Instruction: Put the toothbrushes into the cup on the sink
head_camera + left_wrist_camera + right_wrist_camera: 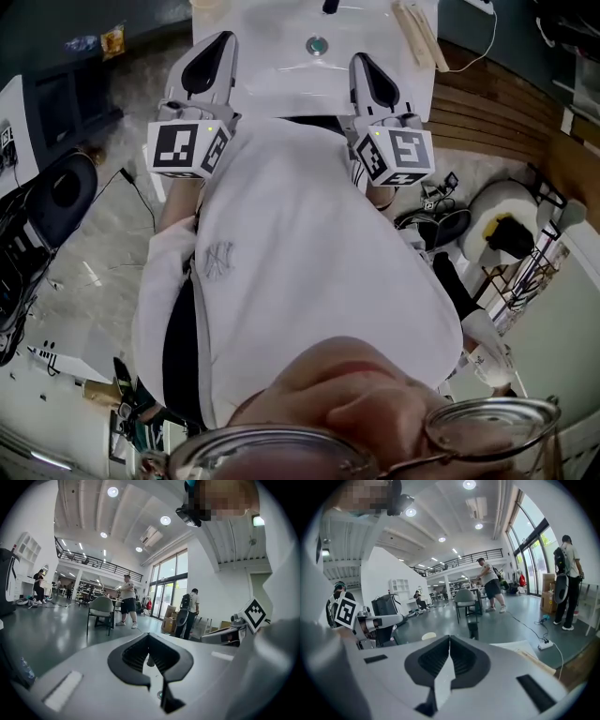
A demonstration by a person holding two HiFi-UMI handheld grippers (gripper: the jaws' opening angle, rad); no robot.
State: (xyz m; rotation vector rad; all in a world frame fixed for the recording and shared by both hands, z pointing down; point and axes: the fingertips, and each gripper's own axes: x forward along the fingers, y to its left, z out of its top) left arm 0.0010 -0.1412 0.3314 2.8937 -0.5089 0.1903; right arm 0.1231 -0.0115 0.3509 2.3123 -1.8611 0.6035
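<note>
In the head view, the left gripper (222, 37) and the right gripper (359, 58) are held level in front of a white shirt (300, 281), well apart, with their tips over the near rim of the white sink (272, 61). The drain (317, 44) lies between the two tips, and the faucet (330, 6) is cut off by the top edge. The toothbrushes (414, 33) are laid together along the sink's right rim, ahead and to the right of the right gripper and apart from it. The cup (208, 5) is seen only as a pale rim at the far left corner, beyond the left gripper. Bare basin is shown between both tips and the faucet. In the left gripper view, the left gripper (149, 634) is shown with its jaws brought together at the tips and nothing between them. Only the drain (161, 694) and the faucet (149, 660) are seen through the slot below, while the cup and toothbrushes are not shown. In the right gripper view, the right gripper (449, 637) is likewise closed and empty. The cup (428, 636) is seen just left of its tips, the faucet (473, 630) just right, and the toothbrushes (534, 661) near the sink's right edge.
</note>
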